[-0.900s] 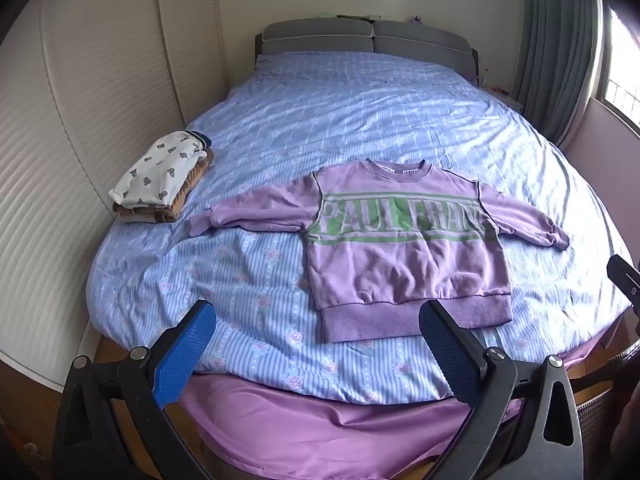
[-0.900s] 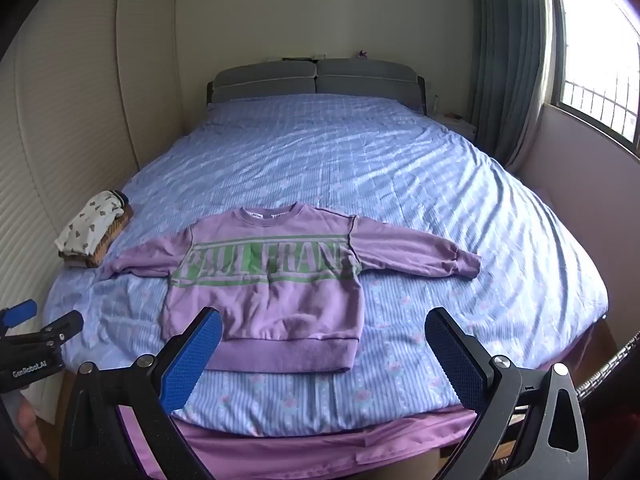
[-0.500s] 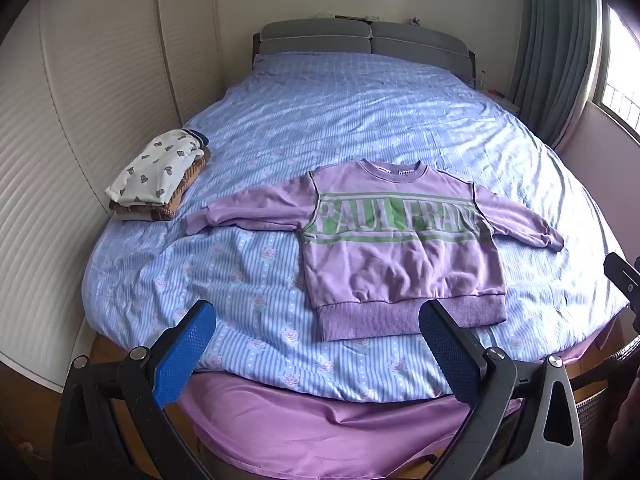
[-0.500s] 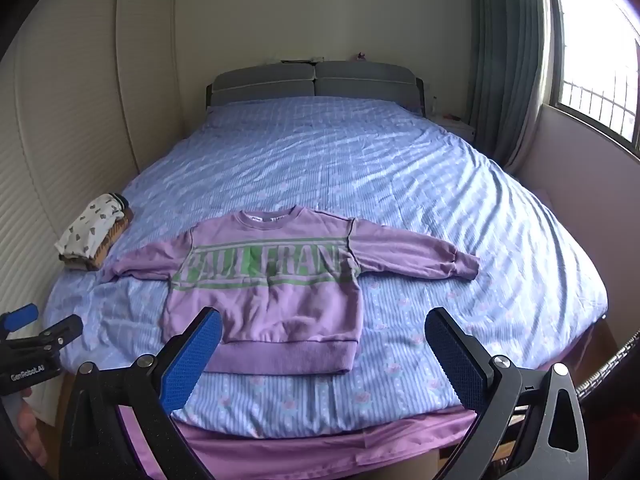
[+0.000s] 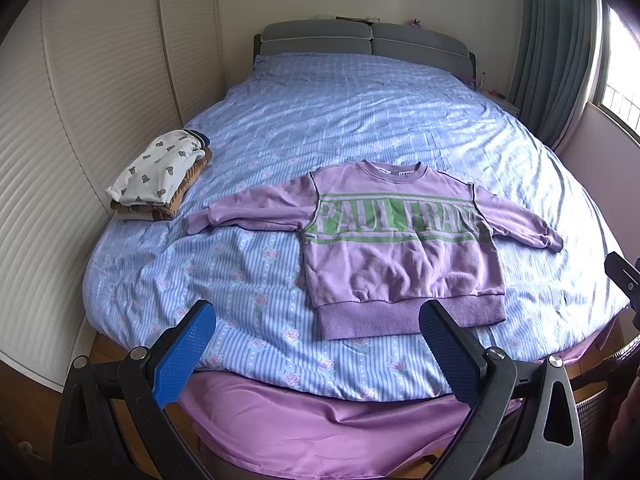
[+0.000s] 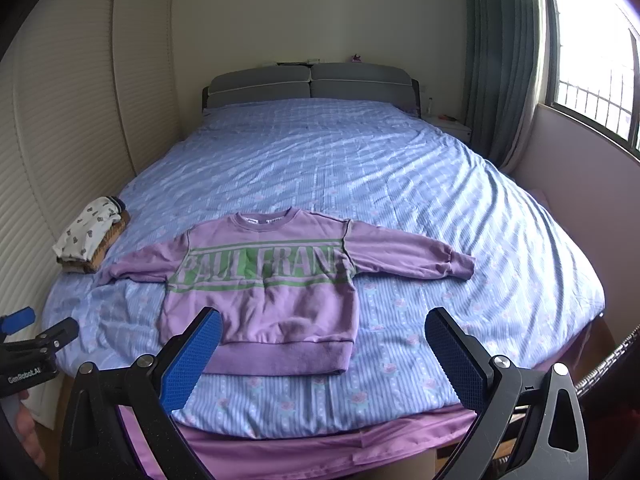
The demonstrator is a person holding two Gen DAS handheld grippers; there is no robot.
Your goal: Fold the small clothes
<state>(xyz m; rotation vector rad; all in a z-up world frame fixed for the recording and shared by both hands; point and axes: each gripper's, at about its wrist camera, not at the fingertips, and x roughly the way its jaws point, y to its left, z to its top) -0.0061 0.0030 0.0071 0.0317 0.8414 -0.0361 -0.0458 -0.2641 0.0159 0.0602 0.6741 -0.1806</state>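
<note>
A small purple sweatshirt (image 5: 400,248) with green and white lettering lies flat, face up, on the blue striped bed, both sleeves spread out. It also shows in the right wrist view (image 6: 264,284). My left gripper (image 5: 316,332) is open and empty, held over the foot of the bed just short of the sweatshirt's hem. My right gripper (image 6: 320,336) is open and empty, also back from the hem. The left gripper's tip shows at the left edge of the right wrist view (image 6: 36,340).
A stack of folded clothes (image 5: 160,184) sits at the bed's left edge near the wall; it also shows in the right wrist view (image 6: 90,242). A purple sheet (image 5: 320,432) hangs below the blue cover (image 5: 340,120). A grey headboard (image 5: 364,40) is at the far end. Curtains and a window are on the right.
Both grippers have drawn back and risen a little, so the bed and sweatshirt look slightly farther away. The sweatshirt has not moved.
</note>
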